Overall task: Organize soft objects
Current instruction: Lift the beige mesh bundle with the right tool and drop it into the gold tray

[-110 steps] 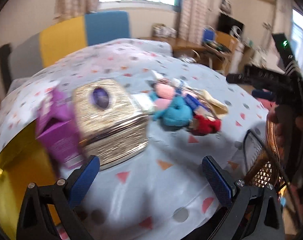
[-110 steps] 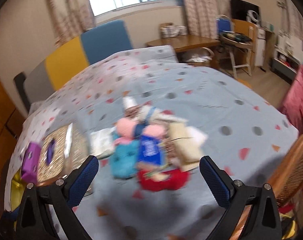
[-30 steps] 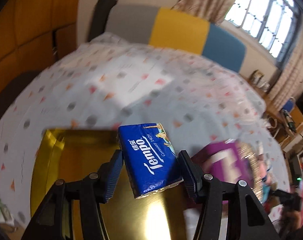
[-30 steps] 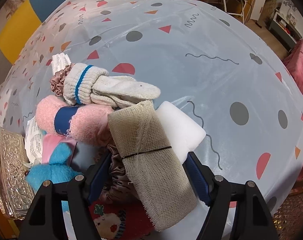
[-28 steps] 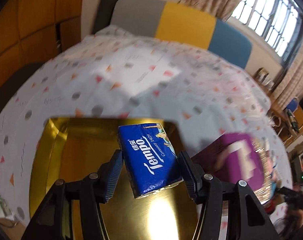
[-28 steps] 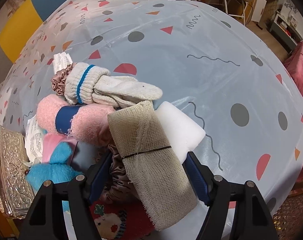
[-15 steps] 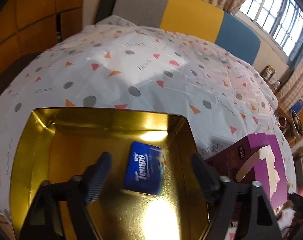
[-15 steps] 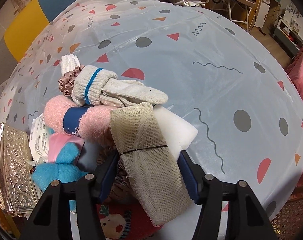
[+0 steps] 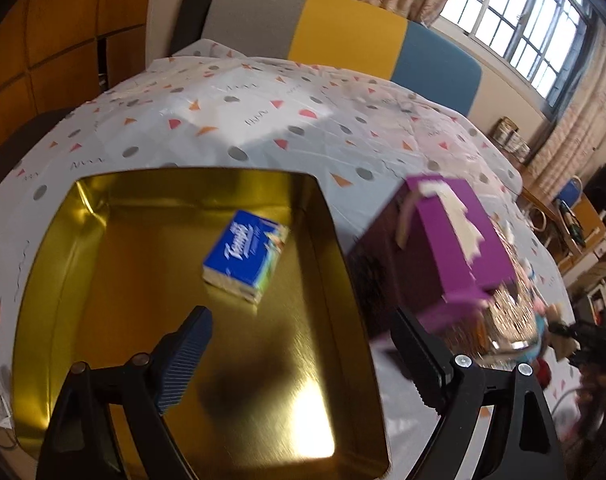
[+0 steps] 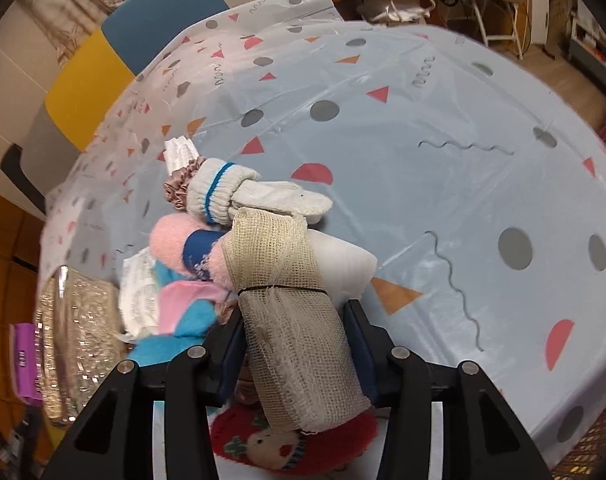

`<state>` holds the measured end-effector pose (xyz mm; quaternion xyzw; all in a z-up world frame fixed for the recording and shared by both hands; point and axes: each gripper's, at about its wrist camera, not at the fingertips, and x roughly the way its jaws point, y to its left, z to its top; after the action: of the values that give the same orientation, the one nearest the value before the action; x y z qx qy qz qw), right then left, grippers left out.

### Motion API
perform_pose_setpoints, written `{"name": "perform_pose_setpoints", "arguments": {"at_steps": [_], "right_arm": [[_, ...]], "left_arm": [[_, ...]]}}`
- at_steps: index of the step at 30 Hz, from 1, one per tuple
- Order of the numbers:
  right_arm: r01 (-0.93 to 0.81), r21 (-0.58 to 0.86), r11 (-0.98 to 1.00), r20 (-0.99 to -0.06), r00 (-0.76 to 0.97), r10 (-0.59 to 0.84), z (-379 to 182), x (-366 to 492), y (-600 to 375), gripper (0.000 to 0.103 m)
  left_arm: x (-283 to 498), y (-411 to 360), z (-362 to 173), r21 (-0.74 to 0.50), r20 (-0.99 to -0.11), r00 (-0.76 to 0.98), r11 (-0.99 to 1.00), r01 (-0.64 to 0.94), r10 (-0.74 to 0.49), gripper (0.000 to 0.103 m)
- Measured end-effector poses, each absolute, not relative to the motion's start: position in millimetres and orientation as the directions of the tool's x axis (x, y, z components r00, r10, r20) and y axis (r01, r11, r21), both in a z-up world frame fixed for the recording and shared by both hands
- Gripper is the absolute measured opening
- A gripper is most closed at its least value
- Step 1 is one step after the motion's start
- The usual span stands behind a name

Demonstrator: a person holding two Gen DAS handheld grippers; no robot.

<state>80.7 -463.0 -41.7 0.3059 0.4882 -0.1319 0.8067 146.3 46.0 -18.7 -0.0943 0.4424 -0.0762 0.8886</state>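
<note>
A blue Tempo tissue pack [image 9: 245, 255] lies inside the gold tin tray [image 9: 43, 280]. My left gripper [image 9: 303, 356] is open and empty above the tray's near half. My right gripper [image 10: 297, 340] is shut on a beige gauze cloth roll [image 10: 291, 312] tied with a band, lifted over the pile. The pile holds a white sock with a blue stripe [image 10: 239, 196], a pink fuzzy roll with a blue band [image 10: 183, 250], a white sponge block [image 10: 343, 268], a blue and pink plush [image 10: 179, 320] and a red plush [image 10: 287, 440].
A purple box [image 9: 443, 256] stands on the ornate silver tin lid [image 9: 507, 320] right of the tray; both also show in the right wrist view, the lid [image 10: 75, 344] left of the pile. The table [image 10: 443, 128] has a dotted cloth. A chair back [image 9: 343, 36] stands behind.
My left gripper opened and dropped the tissue pack into the gold tray, then drew back. My right gripper closed on the gauze roll and lifted it.
</note>
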Motion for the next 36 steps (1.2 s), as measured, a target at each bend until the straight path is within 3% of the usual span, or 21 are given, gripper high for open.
{"name": "perform_pose_setpoints", "arguments": {"at_steps": [7,11,15,17,23,24,26,29,36], "right_arm": [[0.505,0.412,0.759,-0.856,0.501,0.132,-45.1,82.4,-463.0,0.048],[0.435,0.635,0.639,-0.71,0.654,0.26,-39.1,67.6,-481.2,0.049],[0.462,0.618,0.636,-0.739,0.617,0.27,-46.8,78.0,-476.8,0.048],[0.484,0.535,0.693,-0.791,0.575,0.209,-46.8,82.6,-468.5,0.042],[0.516,0.429,0.741,-0.846,0.516,0.131,-50.4,83.2,-465.4,0.041],[0.521,0.416,0.745,-0.855,0.503,0.125,-52.6,84.9,-465.0,0.04],[0.528,0.368,0.766,-0.874,0.478,0.09,-53.1,86.9,-461.3,0.025],[0.525,0.343,0.778,-0.873,0.485,0.058,-49.5,86.1,-459.8,0.02],[0.513,0.336,0.79,-0.85,0.526,0.02,-29.3,85.5,-453.2,0.02]], "left_arm": [[122.6,38.7,-14.3,-0.263,-0.765,0.591,0.962,0.076,-0.256,0.091],[113.3,37.8,-12.5,-0.276,-0.762,0.587,0.957,0.088,-0.274,0.091],[107.0,38.3,-10.8,-0.281,-0.757,0.59,0.955,0.095,-0.281,0.091],[103.8,39.8,-11.0,-0.28,-0.756,0.592,0.955,0.093,-0.279,0.091],[98.7,44.8,-14.5,-0.287,-0.759,0.586,0.954,0.089,-0.283,0.091],[97.3,46.1,-13.9,-0.283,-0.757,0.591,0.955,0.089,-0.279,0.091],[93.9,48.2,-11.2,-0.265,-0.749,0.608,0.96,0.091,-0.264,0.091],[87.9,51.5,-6.6,-0.225,-0.735,0.636,0.969,0.096,-0.234,0.091],[79.6,57.3,-9.9,-0.17,-0.735,0.648,0.98,0.106,-0.197,0.091]]}}
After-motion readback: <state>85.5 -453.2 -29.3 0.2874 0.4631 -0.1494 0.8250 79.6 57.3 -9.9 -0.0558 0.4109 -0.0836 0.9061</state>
